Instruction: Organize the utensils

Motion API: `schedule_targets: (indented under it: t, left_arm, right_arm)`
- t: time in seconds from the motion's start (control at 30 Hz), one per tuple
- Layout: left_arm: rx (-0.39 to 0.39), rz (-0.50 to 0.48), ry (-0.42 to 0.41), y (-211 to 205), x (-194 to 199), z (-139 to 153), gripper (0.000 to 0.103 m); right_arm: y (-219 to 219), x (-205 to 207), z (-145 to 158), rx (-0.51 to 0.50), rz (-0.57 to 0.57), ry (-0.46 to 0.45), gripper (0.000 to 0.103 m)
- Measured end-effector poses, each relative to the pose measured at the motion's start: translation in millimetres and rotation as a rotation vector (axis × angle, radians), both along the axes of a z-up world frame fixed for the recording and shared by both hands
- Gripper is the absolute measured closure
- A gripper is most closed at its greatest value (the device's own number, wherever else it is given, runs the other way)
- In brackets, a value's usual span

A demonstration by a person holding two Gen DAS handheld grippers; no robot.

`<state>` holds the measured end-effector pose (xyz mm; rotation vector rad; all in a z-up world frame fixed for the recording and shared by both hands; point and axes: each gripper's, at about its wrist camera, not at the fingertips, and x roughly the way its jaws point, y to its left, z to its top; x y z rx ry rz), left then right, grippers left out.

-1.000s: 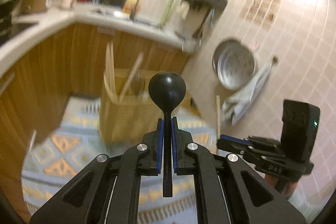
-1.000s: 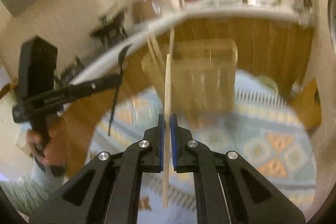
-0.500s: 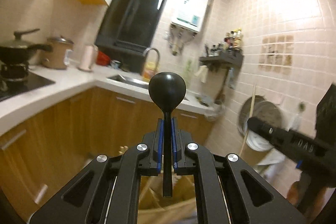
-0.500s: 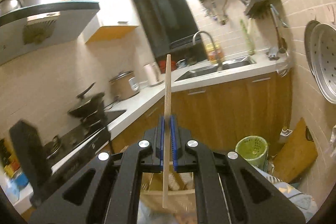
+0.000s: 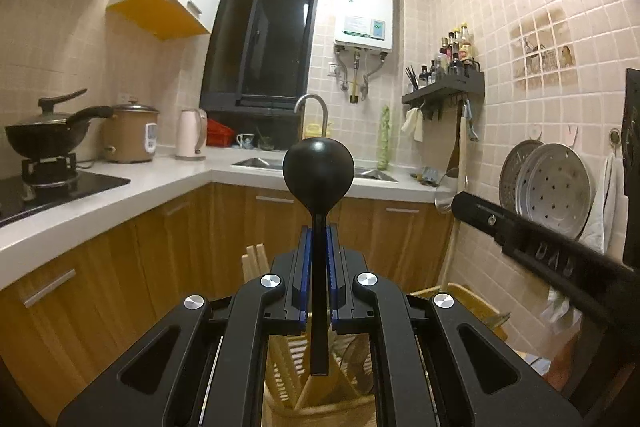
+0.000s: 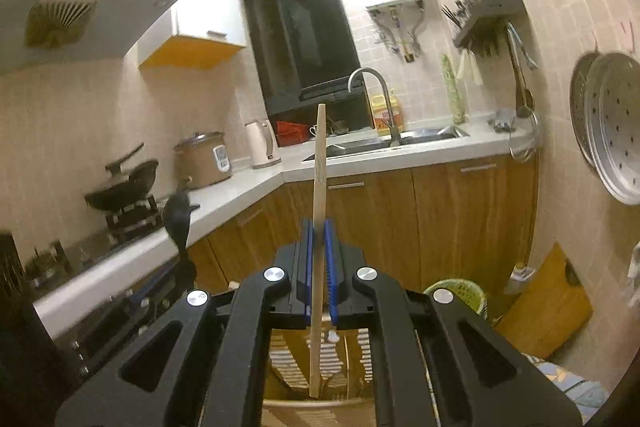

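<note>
The left gripper (image 5: pixel 318 269) jaws pinch a black spoon (image 5: pixel 318 171) upright; the right gripper (image 6: pixel 318 263) jaws pinch a wooden chopstick (image 6: pixel 319 187) upright. Both hang over the wooden utensil holder (image 5: pixel 468 301) below. Judged step: carry-over; next, lower each into its compartment.

Sink (image 5: pixel 256 163) set in counter (image 5: pixel 120 199), kettle (image 5: pixel 191 135) and rice cooker (image 5: pixel 130 137) to its left. Wok (image 5: pixel 44 139) farther left on stove. Wooden rack (image 5: pixel 468 303) below, before cabinets (image 5: pixel 248 223).
</note>
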<state>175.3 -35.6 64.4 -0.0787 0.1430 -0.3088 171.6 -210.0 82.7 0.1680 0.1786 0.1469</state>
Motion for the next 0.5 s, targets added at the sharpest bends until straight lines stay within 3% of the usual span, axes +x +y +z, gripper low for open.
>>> schedule_targets:
  t: [0.13,0.23,0.3,0.37,0.43,0.5]
  left_arm:
    - [-0.015,-0.005,0.012,3.4,-4.2,-1.8,0.097]
    - [-0.029,-0.037,0.040,10.8,-7.5,-1.2,0.073]
    - [-0.047,-0.051,0.045,19.9,-16.3,0.5,0.062]
    - [-0.058,-0.057,0.050,29.2,-25.8,4.0,0.060]
    - [-0.075,-0.066,0.059,35.8,-33.3,7.0,0.056]
    - [-0.107,-0.097,0.083,46.1,-43.4,13.9,0.039]
  right_arm:
    - [-0.5,-10.2,-6.2,0.015,0.019,0.005,0.098]
    - [-6.9,-16.8,-5.3,0.032,0.048,0.053,0.095]
    - [-11.9,-26.9,-3.7,0.026,0.066,0.072,0.081]
    - [-15.9,-39.0,-1.5,0.013,0.053,0.062,0.045]
    - [-20.2,-51.9,1.0,0.004,0.055,0.061,0.043]
    - [-24.4,-63.9,3.3,0.001,0.070,0.082,0.043]
